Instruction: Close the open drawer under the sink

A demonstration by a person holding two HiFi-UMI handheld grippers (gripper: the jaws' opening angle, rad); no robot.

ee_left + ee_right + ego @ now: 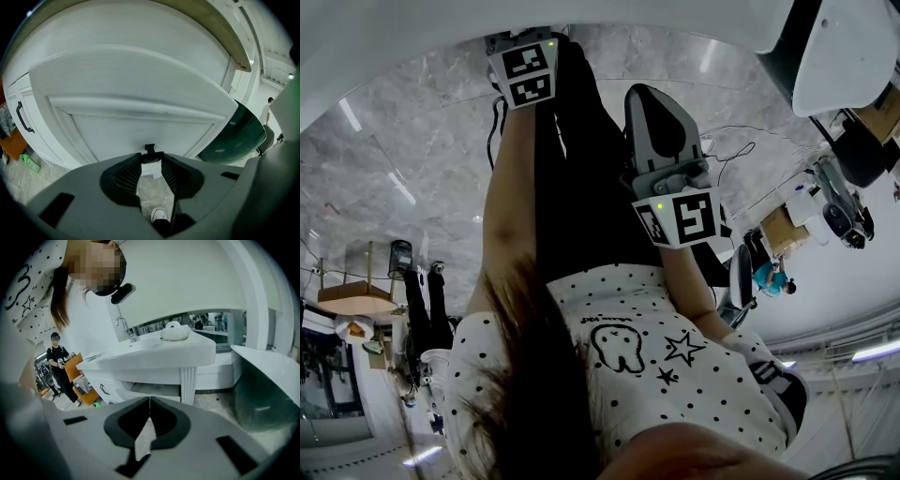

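In the left gripper view the white drawer front (131,126) fills the space just ahead. Its small black handle (149,151) lies across the gap at my left gripper (150,161), whose jaws stand wide apart; I cannot tell whether the pads touch it. In the right gripper view the sink counter (154,355) with its tap (123,326) stands ahead, with the pulled-out drawer (140,390) beneath it. My right gripper (150,401) is shut with nothing in it and held away from the cabinet. The head view shows only both marker cubes (528,73) (680,216).
A cabinet door with a black bow handle (21,117) is left of the drawer, a green object (29,163) on the floor below it. A dark green rounded tub (236,136) stands at the right. A person in black (58,364) stands beyond the vanity. My shoe (160,215) shows below.
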